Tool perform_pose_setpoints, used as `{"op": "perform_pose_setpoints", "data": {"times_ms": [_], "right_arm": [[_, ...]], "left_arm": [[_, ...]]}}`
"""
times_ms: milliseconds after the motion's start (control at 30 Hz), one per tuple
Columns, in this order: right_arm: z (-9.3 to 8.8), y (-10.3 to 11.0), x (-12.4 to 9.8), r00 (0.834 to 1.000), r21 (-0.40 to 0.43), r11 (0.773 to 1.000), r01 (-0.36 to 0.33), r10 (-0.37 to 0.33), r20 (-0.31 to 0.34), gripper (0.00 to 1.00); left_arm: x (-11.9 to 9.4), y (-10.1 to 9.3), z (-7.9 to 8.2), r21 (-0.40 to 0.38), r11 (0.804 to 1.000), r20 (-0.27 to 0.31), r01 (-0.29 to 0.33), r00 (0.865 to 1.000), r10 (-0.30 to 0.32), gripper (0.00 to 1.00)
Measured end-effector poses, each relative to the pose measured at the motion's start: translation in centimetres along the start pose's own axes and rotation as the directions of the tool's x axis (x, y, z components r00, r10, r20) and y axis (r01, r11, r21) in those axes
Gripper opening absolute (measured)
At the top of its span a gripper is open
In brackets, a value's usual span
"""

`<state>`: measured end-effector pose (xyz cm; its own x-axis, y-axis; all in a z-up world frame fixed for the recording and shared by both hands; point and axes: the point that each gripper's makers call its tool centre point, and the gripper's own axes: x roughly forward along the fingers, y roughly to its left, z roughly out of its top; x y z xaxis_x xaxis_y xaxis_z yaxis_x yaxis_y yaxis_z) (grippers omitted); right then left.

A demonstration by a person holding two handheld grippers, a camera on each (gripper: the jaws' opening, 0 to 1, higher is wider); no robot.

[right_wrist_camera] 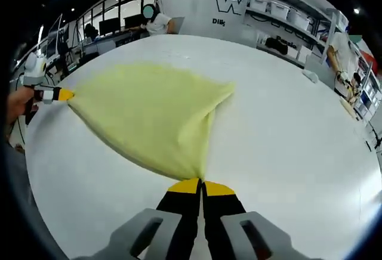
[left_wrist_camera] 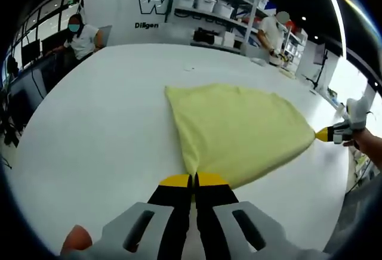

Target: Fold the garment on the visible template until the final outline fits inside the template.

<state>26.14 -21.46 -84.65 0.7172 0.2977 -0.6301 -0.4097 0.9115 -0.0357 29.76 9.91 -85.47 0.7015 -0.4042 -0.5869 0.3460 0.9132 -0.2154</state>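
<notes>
A pale yellow garment (left_wrist_camera: 239,132) lies stretched on the white table (left_wrist_camera: 101,117). My left gripper (left_wrist_camera: 194,179) is shut on its near corner, yellow tips pressed together. My right gripper (left_wrist_camera: 325,133) comes in from the right, pinching the far right corner. In the right gripper view the same garment (right_wrist_camera: 149,114) fans out from my right gripper (right_wrist_camera: 202,183), which is shut on a corner. My left gripper (right_wrist_camera: 64,95) holds the opposite corner at the left, with a hand (right_wrist_camera: 18,102) behind it. The cloth is pulled taut between the two grippers.
Shelves with white bins (left_wrist_camera: 215,6) line the wall behind the table. A person (left_wrist_camera: 80,33) sits at the far left edge, another stands near the shelves (left_wrist_camera: 271,30). Wide bare tabletop (right_wrist_camera: 286,123) lies to the side of the cloth.
</notes>
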Motion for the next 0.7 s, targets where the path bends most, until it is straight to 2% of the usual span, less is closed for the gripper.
{"op": "perform_pose_setpoints", "data": {"times_ms": [67,100,133,200,233,267,367,700], "right_arm": [[0.2,-0.2,-0.2,1.000,0.006,1.000,0.006,-0.006,0.005,0.00],[0.0,-1.5,-0.6,0.999,0.030,0.998,0.046,-0.047,0.007,0.00],[-0.8,-2.5,-0.9,0.998,0.060,0.996,0.067,-0.067,-0.015,0.00],[-2.8,-3.3,-0.9,0.986,0.073,0.989,0.132,-0.123,-0.115,0.00],[-3.4,-3.2,-0.7,0.980,0.036,0.990,0.139,-0.132,-0.149,0.00],[-3.3,-3.1,-0.5,0.977,0.011,0.991,0.136,-0.133,-0.168,0.00],[-3.4,-3.2,-0.5,0.979,0.012,0.992,0.127,-0.123,-0.164,0.00],[-4.3,-1.7,-1.9,0.972,-0.009,0.996,0.091,-0.091,-0.216,0.00]], "left_arm": [[-0.2,0.3,0.2,0.011,1.000,-0.003,-0.010,1.000,0.010,0.00],[-0.3,0.6,0.2,0.014,1.000,-0.006,-0.017,1.000,0.017,0.00],[-0.4,0.9,0.2,0.014,1.000,-0.012,-0.026,1.000,0.027,0.00],[-0.3,1.1,-0.1,0.013,0.999,-0.019,-0.037,0.999,0.037,0.00],[-0.4,1.0,-0.3,0.010,0.999,-0.027,-0.033,0.999,0.033,0.00],[-0.4,1.0,-0.6,0.020,0.999,-0.036,-0.037,0.999,0.038,0.00],[-0.5,0.9,-0.9,0.023,0.999,-0.045,-0.031,0.998,0.032,0.00],[-2.3,0.1,-2.0,0.066,0.998,-0.072,-0.016,0.997,0.020,0.00]]}}
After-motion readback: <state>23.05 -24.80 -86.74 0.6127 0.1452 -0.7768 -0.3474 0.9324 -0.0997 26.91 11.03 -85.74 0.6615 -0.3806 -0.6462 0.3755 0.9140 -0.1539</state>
